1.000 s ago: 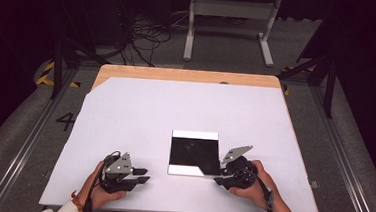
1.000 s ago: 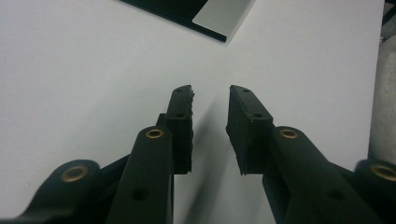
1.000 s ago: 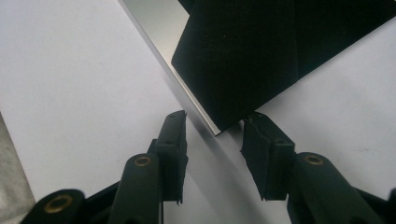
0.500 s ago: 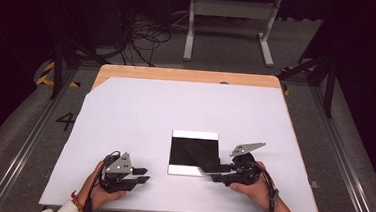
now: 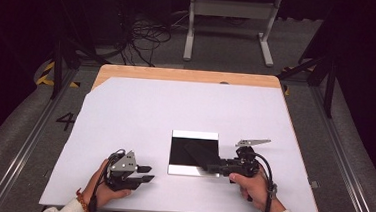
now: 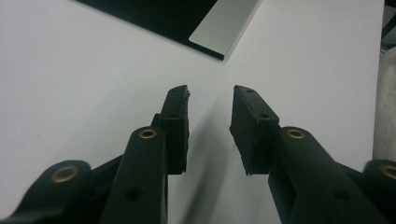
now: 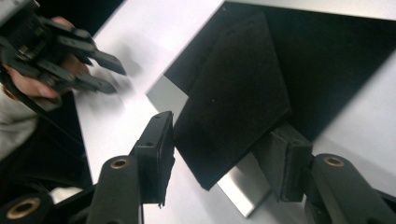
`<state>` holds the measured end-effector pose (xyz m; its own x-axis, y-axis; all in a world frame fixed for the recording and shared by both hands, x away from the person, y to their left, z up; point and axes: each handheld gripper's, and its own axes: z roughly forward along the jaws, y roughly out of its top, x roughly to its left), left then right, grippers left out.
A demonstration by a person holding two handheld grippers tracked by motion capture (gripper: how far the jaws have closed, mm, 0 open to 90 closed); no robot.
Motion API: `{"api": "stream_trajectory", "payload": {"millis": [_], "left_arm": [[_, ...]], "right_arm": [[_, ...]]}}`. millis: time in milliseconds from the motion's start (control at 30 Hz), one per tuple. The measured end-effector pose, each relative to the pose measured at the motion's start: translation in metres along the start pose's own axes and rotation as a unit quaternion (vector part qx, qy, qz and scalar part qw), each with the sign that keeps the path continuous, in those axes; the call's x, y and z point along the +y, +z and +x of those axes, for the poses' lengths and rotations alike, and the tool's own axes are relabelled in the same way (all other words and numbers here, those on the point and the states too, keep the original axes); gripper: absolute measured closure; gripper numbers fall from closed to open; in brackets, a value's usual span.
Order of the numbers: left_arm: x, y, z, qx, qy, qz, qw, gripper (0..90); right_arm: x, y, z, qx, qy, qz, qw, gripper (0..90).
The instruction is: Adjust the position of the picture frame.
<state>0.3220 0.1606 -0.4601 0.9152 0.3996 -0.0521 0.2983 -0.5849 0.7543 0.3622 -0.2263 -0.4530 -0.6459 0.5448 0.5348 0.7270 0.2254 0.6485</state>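
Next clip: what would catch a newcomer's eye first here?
Probably the black square tray with a pale rim, the one dark thing on the white table, just right of centre near the front edge. Over its front right part, the right gripper holds a black pad tilted above the tray, one corner between its jaws. The left gripper rests open at the front left, apart from the tray.

**Matt pad, glossy plate**

Your right gripper (image 7: 219, 158) pinches a matt, felt-like black pad (image 7: 233, 107). At its 12 o'clock lies a glossy black plate (image 5: 193, 144) with a brushed-metal edge, on smooth white sheeting (image 5: 140, 107) over wood (image 5: 188, 75).
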Motion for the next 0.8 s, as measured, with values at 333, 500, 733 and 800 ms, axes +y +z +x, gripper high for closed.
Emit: {"api": "stream_trajectory", "payload": {"millis": [333, 500, 733, 800], "left_arm": [[0.009, 0.011, 0.002, -0.012, -0.004, -0.002, 0.9999, 61.2], [0.017, 0.019, 0.005, -0.029, -0.023, -0.019, 0.9991, 52.4], [0.025, 0.031, 0.011, -0.042, -0.039, -0.020, 0.9982, 45.2], [0.029, 0.037, 0.013, -0.044, -0.046, -0.017, 0.9978, 43.8]], "right_arm": [[0.004, 0.007, -0.003, 0.004, 0.033, 0.004, 0.9994, 49.3], [0.004, 0.009, -0.003, 0.003, 0.039, -0.004, 0.9992, 49.3], [0.003, 0.011, -0.006, 0.007, 0.036, -0.015, 0.9992, 51.5], [0.003, 0.011, -0.006, 0.008, 0.035, -0.018, 0.9992, 52.6]]}}
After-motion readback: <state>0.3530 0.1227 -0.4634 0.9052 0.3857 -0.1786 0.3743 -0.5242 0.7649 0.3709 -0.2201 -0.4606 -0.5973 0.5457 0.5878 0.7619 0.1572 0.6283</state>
